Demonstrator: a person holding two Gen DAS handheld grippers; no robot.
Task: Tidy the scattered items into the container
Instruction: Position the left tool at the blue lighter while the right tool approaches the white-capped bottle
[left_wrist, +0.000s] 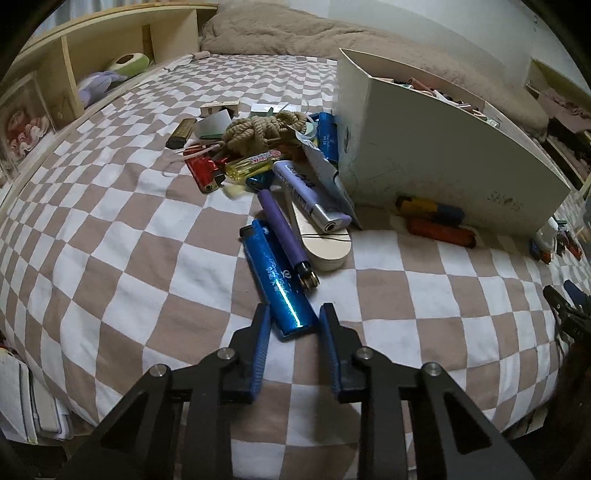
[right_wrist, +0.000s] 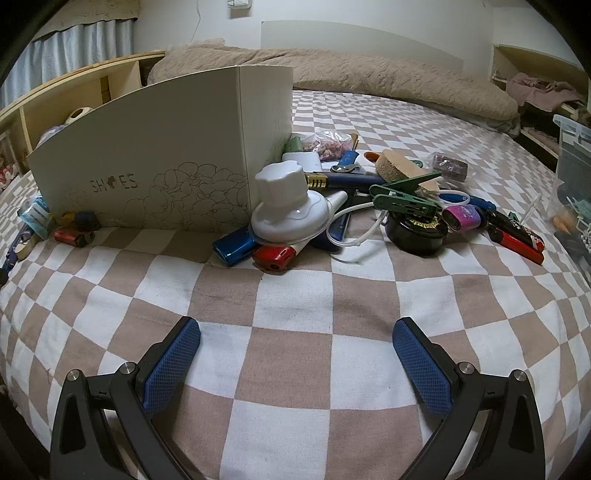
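Observation:
A shiny blue lighter (left_wrist: 280, 280) lies on the checked bedsheet (left_wrist: 110, 240), and my left gripper (left_wrist: 294, 314) is shut on its near end, one pad on each side. Just beyond it sit a purple lighter (left_wrist: 284, 232), a lilac lighter (left_wrist: 310, 195), a red lighter (left_wrist: 201, 170) and a knot of rope (left_wrist: 258, 129). The white shoe box (left_wrist: 424, 155) stands to the right of this pile with items inside. My right gripper (right_wrist: 295, 332) hangs open over bare sheet, short of a second pile by the shoe box (right_wrist: 155, 155): a white-capped bottle (right_wrist: 288, 206), green pegs (right_wrist: 402, 195), a black tin (right_wrist: 415, 230).
A wooden headboard shelf (left_wrist: 92, 55) runs along the left side of the bed. A beige duvet (left_wrist: 295, 33) is bunched at the far end. A clear plastic bin (right_wrist: 574, 166) stands at the right edge. Two lighters (left_wrist: 436, 221) lie against the box's front wall.

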